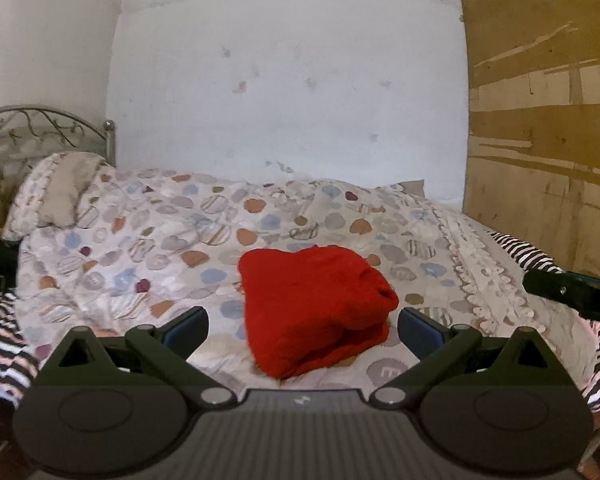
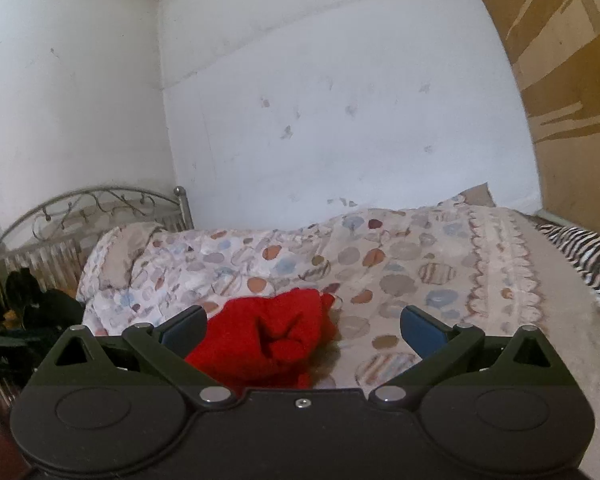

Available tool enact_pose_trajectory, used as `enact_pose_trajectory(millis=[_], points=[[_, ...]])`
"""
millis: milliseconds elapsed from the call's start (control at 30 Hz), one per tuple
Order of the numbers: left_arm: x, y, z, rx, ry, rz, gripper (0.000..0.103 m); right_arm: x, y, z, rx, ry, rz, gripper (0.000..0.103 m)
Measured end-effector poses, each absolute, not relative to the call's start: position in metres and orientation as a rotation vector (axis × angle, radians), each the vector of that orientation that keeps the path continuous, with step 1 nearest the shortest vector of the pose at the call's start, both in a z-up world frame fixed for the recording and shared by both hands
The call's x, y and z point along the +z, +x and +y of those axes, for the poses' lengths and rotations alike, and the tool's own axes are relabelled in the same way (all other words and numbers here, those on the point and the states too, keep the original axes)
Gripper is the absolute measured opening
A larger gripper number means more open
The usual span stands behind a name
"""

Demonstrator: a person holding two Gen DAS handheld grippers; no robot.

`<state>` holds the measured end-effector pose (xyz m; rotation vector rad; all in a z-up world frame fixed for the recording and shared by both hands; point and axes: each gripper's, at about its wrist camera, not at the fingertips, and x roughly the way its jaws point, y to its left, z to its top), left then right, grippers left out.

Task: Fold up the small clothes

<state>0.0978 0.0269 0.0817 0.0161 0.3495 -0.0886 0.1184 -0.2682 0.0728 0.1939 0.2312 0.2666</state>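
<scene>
Both your grippers are spread wide and hold nothing: left gripper [image 1: 302,330], right gripper [image 2: 302,330]. The red garment [image 1: 314,308] lies folded into a compact bundle on the patterned bedspread [image 1: 148,232], dead centre in the left view, at about 11 o'clock between the fingers in the right view.

Judging from that, the fold looks done (bundle a bit lumpy at its right end). If you tidy it, come in low, pinch only the top layer at the loose end, and press flat rather than lift, or the stack will likely unroll.

Room: open bedspread at 9 to 12 o'clock, pillow [image 1: 56,192] far off at 10. The frilled edge and striped blanket [image 1: 524,252] sit at 2 to 3 o'clock, so don't drag that way.
</scene>
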Motion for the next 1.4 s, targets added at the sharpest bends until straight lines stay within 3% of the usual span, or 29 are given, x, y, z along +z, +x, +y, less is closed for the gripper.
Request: enact_pose_trajectory(millis=[433, 1400], points=[[0.030, 0.052, 0.046, -0.030, -0.072, 0.454, 0.103, 0.036, 0.041, -0.251, 0.160, 0.172, 0.246, 0.103], [0.023, 0.054, 0.054, -0.003, -0.099, 0.476, 0.102, 0.031, 0.037, -0.237, 0.193, 0.146, 0.250, 0.103]])
